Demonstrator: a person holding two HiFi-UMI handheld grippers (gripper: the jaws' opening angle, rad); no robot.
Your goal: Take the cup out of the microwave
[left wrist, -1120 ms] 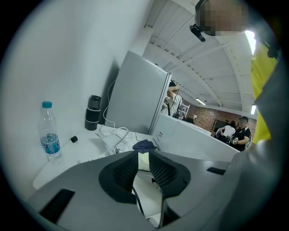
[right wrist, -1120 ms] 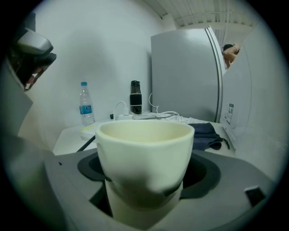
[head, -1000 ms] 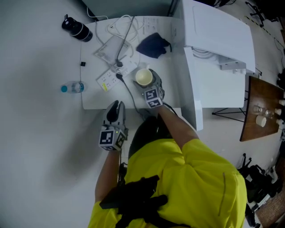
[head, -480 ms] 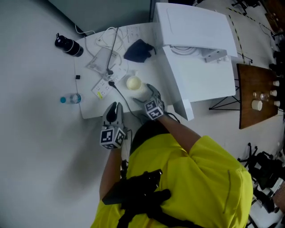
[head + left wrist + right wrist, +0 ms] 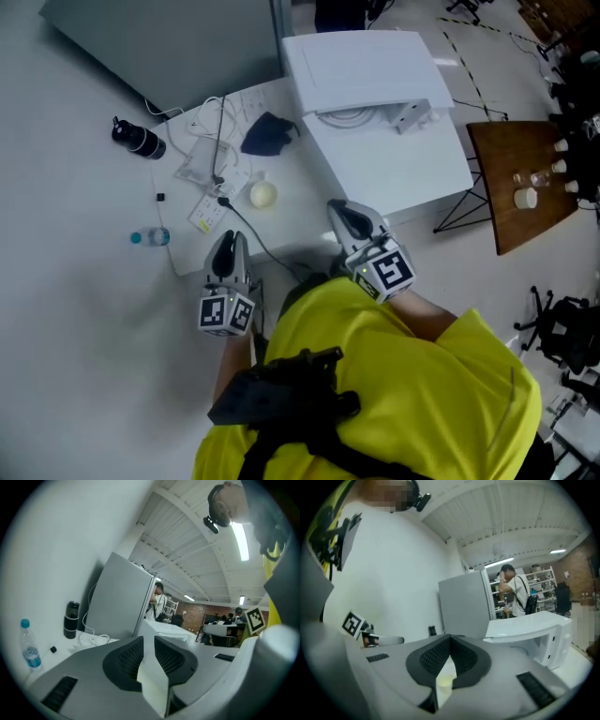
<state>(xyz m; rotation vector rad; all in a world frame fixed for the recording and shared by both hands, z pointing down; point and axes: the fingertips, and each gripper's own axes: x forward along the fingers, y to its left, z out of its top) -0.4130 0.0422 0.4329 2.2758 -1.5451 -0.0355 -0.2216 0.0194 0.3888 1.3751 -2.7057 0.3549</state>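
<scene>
Since a second ago: the right gripper (image 5: 346,215) has come off the cup (image 5: 262,194) and lifted away to the right. The cup is left standing alone on the white table (image 5: 292,227).

Right jaws: closed tip to tip, nothing between them. In the right gripper view the pale cup shows only below and beyond the pads, well apart.

Left gripper (image 5: 227,247): jaws a narrow gap apart, empty, hanging over the table's near edge, left of the cup.

Cup: upright, out of the microwave (image 5: 361,70), on the table to its left. It sits just right of the power strip (image 5: 208,214) and near the dark cloth (image 5: 267,133), with a black cable (image 5: 246,225) running past on the near side.

Step, as I judge it: removal and set-down done, now the retreat. The microwave looks left open, though I cannot be sure.

Next move calls for little. Keep both grippers clear of the cup and cable while coming to rest.
</scene>
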